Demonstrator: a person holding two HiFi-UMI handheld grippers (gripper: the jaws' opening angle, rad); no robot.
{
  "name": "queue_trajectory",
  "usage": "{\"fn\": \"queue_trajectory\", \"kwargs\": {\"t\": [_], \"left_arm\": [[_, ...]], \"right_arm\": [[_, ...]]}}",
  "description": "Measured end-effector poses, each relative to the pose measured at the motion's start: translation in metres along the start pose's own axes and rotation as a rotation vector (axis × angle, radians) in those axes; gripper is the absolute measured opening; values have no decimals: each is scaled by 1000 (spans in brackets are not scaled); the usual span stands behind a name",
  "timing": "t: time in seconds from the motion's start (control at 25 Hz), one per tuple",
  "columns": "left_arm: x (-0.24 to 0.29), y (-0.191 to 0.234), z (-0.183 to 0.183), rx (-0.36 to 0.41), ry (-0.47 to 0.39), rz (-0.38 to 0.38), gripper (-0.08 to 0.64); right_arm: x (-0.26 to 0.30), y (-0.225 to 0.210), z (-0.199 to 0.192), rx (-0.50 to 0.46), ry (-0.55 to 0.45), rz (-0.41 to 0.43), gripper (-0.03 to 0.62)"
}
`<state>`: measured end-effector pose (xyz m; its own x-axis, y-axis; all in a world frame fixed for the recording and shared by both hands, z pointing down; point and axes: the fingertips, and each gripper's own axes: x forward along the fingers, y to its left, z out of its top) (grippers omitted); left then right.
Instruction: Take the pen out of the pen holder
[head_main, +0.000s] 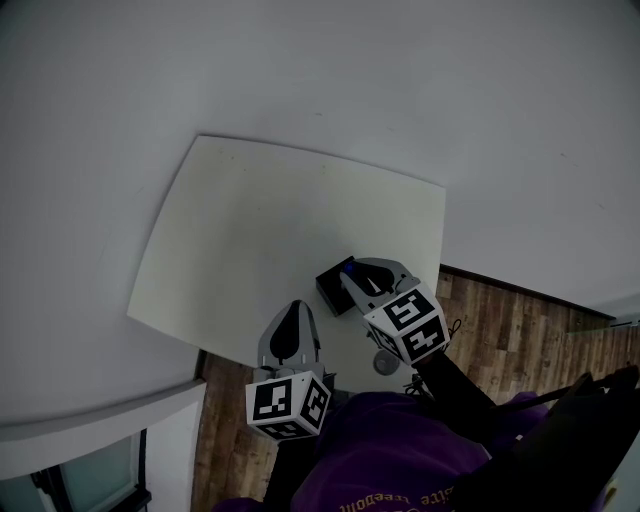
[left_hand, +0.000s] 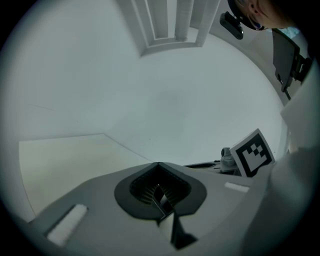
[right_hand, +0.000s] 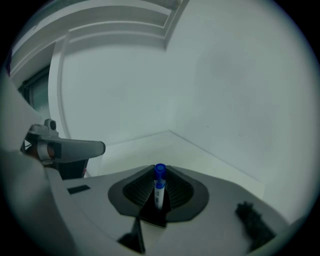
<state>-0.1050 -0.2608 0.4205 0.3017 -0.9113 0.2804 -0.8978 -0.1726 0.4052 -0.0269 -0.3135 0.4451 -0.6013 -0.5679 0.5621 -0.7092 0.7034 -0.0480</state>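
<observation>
A black pen holder (head_main: 330, 291) stands near the front right edge of the pale table (head_main: 250, 230). My right gripper (head_main: 353, 272) hovers just over the holder, shut on a pen (right_hand: 159, 186) with a blue cap and a white barrel. The pen stands upright between the pads, and its blue end (head_main: 348, 266) shows in the head view. The jaws hide the holder in the right gripper view. My left gripper (head_main: 293, 310) sits at the table's front edge, left of the holder, its jaws (left_hand: 159, 194) closed together with nothing between them.
Brown wooden floor (head_main: 510, 325) lies to the right of the table. White walls surround it, with a white ledge (head_main: 90, 420) at the lower left. A person's purple top (head_main: 390, 460) fills the bottom. The right gripper's marker cube (left_hand: 252, 152) shows in the left gripper view.
</observation>
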Motion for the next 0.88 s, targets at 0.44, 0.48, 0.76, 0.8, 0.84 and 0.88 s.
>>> {"fn": "queue_trajectory", "kwargs": {"t": [0.44,0.48,0.76,0.8,0.84,0.88], "left_arm": [[-9,-14,5,32,-17,-6,8],[-11,-15,6,35,-21,-4,8],[-15,-24,9,50,-35,-8,8],[-15,-24,9,51,-36,-11,8],[-14,-25,9,53,-36,-14,8],[-14,-26,9,55,-36,-16,8]], "right_arm": [[-22,0,19,11,-97,15,74],[-25,0,20,12,-104,18,74],[-42,-2,30,15,-157,16,74],[-42,-2,31,15,-164,18,74],[-43,-2,32,16,-169,19,74],[-44,-2,33,17,-174,19,74]]}}
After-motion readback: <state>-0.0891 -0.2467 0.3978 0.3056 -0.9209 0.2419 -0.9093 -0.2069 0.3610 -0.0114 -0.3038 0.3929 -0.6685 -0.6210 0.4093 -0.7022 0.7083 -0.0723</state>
